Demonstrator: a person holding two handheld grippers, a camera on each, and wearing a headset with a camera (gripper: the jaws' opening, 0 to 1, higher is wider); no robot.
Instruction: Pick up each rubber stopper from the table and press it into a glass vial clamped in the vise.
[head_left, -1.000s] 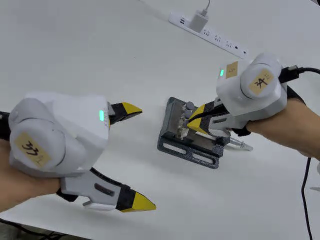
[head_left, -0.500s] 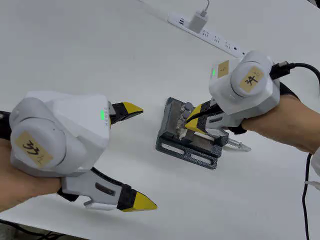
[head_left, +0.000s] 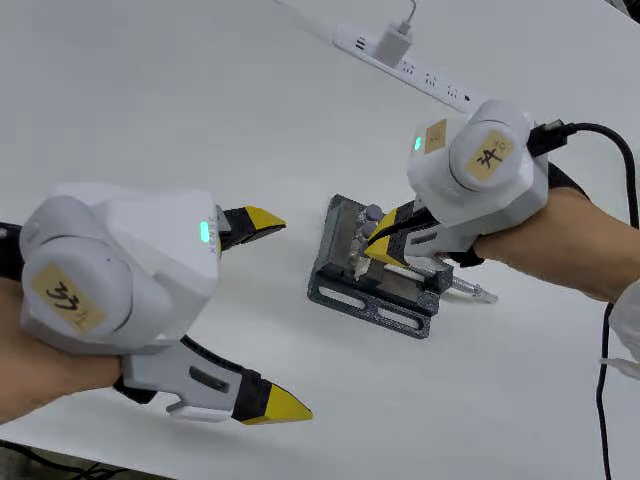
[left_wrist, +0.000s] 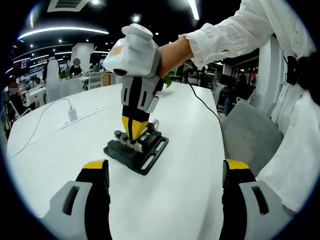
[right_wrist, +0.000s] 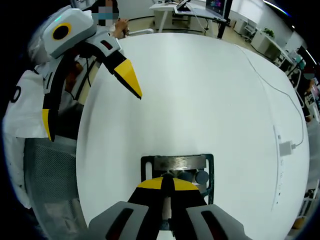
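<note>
Two grippers: right gripper (head_left: 378, 248) closed, tips on the vise (head_left: 375, 295) beside a capped vial (head_left: 373, 213), any stopper hidden; left gripper (head_left: 287, 313) wide open, well apart. Step, likely: pressing. Next: straight downward push.

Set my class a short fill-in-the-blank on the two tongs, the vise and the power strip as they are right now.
The left tongs hang above the table with jaws ____. The right tongs point down at the vise with jaws ____. The vise stands on a ____ table. A charger is plugged into the ____ at the table's far edge.
Missing words: open; shut; white; power strip.
</note>
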